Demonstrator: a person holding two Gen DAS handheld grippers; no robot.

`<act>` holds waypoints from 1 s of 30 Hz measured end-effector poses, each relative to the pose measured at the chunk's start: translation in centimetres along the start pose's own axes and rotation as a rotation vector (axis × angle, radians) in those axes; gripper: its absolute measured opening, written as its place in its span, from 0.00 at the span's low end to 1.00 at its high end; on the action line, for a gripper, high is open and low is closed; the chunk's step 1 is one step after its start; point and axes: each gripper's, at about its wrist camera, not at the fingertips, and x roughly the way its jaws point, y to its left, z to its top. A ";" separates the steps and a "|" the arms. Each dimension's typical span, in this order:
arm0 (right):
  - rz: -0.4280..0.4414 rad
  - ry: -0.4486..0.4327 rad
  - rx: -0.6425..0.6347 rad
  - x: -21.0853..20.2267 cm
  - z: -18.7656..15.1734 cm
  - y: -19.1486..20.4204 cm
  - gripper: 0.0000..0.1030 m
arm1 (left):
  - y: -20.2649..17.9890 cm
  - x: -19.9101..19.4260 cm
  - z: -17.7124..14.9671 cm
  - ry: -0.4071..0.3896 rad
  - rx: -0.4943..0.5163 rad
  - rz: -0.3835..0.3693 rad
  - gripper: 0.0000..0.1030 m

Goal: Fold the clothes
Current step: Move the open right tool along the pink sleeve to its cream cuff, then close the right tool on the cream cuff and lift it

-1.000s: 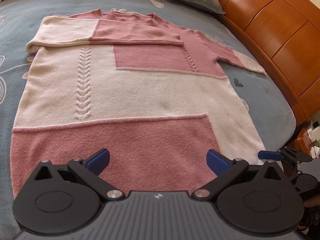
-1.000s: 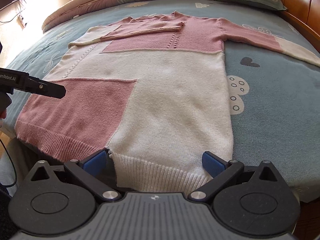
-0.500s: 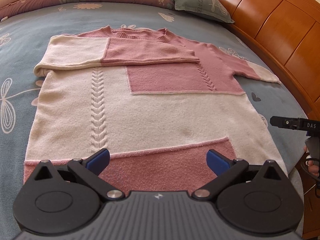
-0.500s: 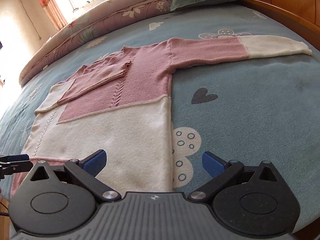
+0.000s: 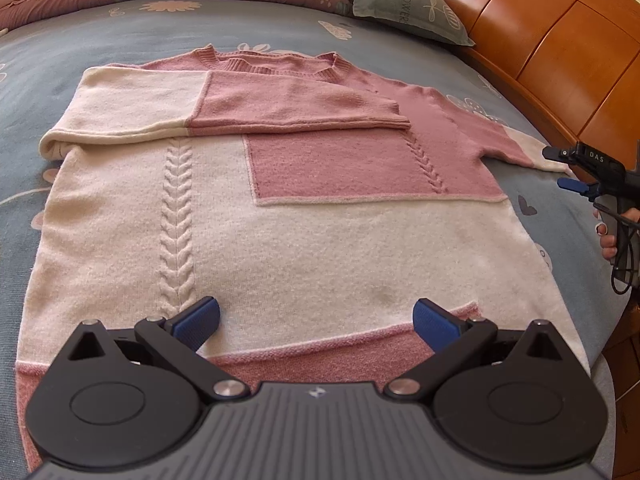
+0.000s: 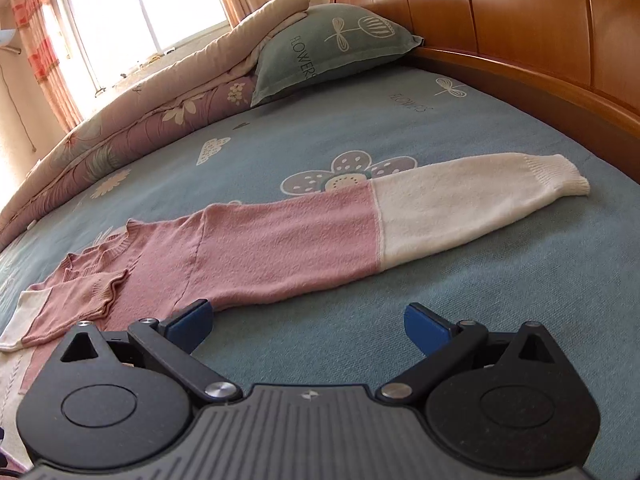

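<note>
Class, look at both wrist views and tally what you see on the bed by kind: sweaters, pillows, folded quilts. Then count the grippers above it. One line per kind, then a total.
Sweater: 1
Pillow: 1
Quilt: 1
Grippers: 2, the left gripper and the right gripper
Total: 5
</note>
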 end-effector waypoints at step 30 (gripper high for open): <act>0.136 -0.219 0.307 7.3 5.1 -10.6 1.00 | -0.9 1.3 1.0 0.039 0.044 0.071 0.99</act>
